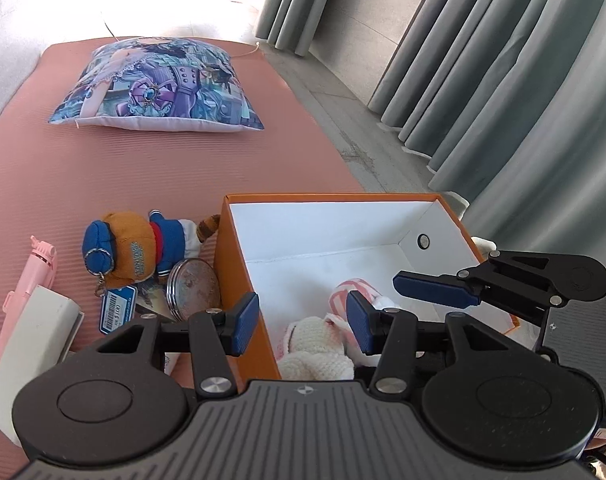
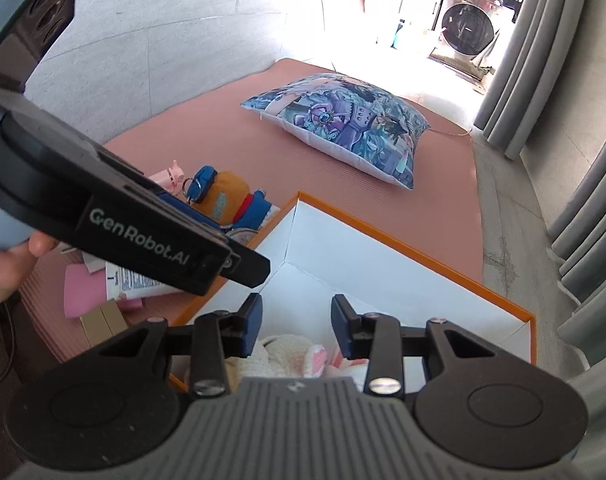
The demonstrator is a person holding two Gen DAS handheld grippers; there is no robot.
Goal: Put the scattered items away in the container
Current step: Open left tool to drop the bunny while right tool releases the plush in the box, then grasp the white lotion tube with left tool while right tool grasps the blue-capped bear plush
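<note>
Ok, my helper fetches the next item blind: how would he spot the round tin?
Find the orange box on the pink mat. Against its left outer wall leans the round tin, beside the plush doll. It is the only flat metal disc there, with a rusty-looking face.

An open orange box [image 1: 239, 264] with white inner walls stands on the pink ribbed mat. Inside, at its near end, lies a cream knitted plush [image 1: 315, 344] with pink ears, beside a pink-and-white striped piece [image 1: 349, 292]. Outside the box's left wall lie the other items — a brown plush doll [image 1: 143, 248] in blue clothes, on its side with a tag on its keyring, a round metal tin [image 1: 193, 290] leaning against the box wall, a pink gadget [image 1: 35, 268] and a white block [image 1: 31, 336].
</note>
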